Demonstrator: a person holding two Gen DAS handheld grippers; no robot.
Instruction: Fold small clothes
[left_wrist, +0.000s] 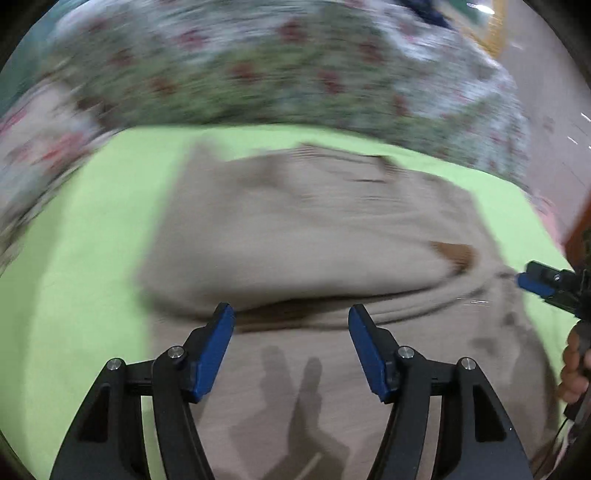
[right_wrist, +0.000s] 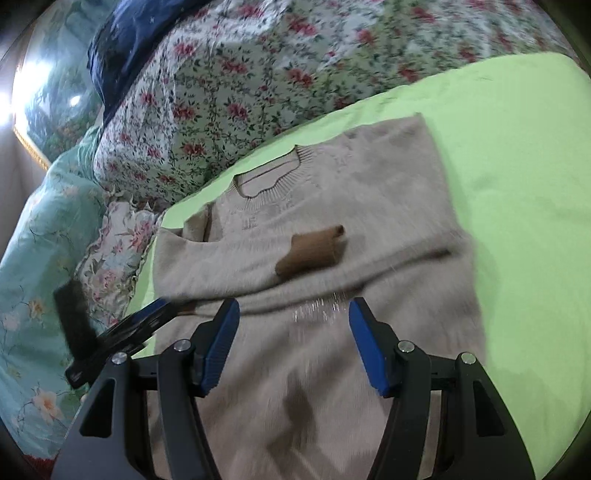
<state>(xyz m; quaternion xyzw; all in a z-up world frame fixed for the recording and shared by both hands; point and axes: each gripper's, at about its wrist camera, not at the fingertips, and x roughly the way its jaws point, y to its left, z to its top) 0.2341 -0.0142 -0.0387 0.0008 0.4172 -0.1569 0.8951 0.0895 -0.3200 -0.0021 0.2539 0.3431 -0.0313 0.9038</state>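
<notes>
Beige knit sweater (right_wrist: 314, 229) flat on lime-green sheet (right_wrist: 517, 184), collar far end; folded sleeve just ahead of left gripper (left_wrist: 291, 321); right gripper (right_wrist: 293, 317) alongside; both gaping, empty.

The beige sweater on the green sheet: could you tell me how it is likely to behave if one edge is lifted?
The beige sweater looks like soft knit, so it would probably droop. Its folded sleeve already sags in curves and may slide open. It seems light and unlikely to break.
</notes>
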